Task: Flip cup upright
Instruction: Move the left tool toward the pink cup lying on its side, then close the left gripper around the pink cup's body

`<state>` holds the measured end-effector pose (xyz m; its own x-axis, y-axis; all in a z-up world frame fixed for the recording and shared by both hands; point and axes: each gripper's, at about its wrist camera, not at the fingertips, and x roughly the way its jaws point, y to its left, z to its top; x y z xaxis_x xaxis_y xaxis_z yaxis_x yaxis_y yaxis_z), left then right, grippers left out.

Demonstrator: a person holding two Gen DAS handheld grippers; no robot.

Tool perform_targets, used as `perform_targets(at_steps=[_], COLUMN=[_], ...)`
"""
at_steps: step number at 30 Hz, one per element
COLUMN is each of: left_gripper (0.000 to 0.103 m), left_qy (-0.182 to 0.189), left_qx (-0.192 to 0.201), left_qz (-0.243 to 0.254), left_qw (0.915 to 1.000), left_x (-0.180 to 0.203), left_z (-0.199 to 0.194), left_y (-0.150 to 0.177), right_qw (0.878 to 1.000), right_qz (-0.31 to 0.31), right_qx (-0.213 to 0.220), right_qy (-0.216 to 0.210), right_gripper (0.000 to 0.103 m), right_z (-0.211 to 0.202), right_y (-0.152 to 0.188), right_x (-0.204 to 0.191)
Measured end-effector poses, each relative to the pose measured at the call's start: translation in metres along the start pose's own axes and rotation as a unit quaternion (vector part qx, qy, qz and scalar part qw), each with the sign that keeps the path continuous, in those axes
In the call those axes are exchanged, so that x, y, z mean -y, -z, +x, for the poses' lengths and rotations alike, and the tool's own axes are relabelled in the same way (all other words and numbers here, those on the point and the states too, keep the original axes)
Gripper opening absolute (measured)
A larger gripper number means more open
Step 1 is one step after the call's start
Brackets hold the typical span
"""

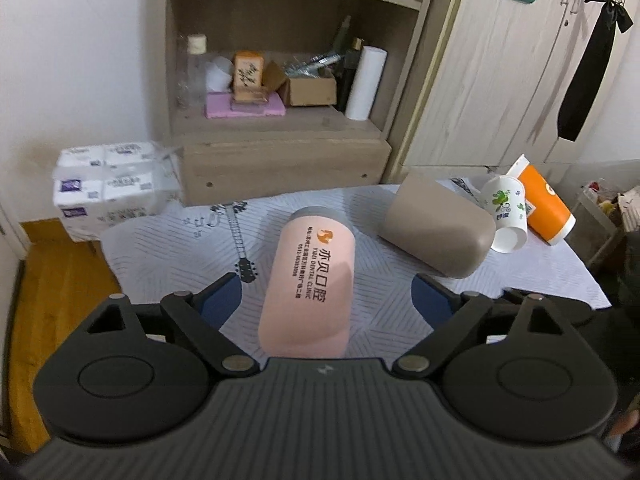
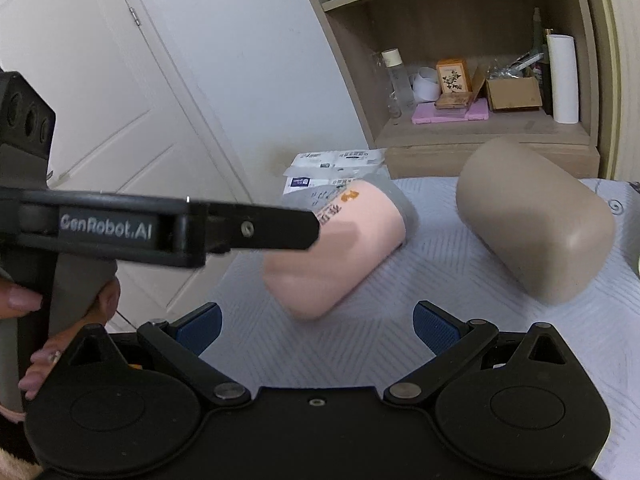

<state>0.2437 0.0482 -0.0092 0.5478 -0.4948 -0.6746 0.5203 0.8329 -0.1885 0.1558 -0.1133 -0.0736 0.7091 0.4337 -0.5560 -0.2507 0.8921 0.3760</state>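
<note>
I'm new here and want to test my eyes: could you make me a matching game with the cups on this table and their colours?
Things:
1. cup between the left hand-held gripper's fingers
2. big cup beside it
3. small paper cup
4. far cup at the table edge

Colours:
A. orange
B. pink
C. white with green print
D. beige

Pairs: 1-B, 2-D, 3-C, 4-A

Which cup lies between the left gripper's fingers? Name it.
The pink cup with the printed dental clinic logo. It lies on its side between the open left gripper; the taupe cup and paper cups sit farther right.
</note>
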Motion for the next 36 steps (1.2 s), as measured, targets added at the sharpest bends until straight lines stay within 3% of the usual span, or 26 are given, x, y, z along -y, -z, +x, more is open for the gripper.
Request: perform_targets(at_steps=[15,19,24,31,36], left_gripper=[0.078,0.068,0.06,0.059,0.059], left_qy=[0.044,0.04,0.039,0.055,0.054], left_qx=[-0.075,-0.084,-0.085,-0.098,-0.095], left_qz=[-0.057,-0.061,-0.07,-0.103,-0.115], left_qw=[0.9946,0.9938,0.9932,0.9884,0.9873], left_x=[-0.03,-0.032,-0.036,-0.042,-0.039], left_z=[0.037,0.04,0.043,0.044,0.043], left_y=[-0.006,-0.001,0.004,0.002,0.005], right_qw=[0.999,0.999,0.999,0.998,0.998], right_qz=[0.029,0.044,0.031,0.052,0.049], right_qx=[-0.013,-0.01,-0.015,-0.027,-0.029], right_qy=[0.003,-0.025,-0.004,-0.021,-0.02], right_gripper=[0.103,0.103,0.103,0.077,0.075], right_z=[0.037,0.043,0.051,0.06,0.059], right_y=[-0.015,-0.014,-0.011,-0.009,-0.009], right_x=[0.003,0.008,0.007,0.014,0.014])
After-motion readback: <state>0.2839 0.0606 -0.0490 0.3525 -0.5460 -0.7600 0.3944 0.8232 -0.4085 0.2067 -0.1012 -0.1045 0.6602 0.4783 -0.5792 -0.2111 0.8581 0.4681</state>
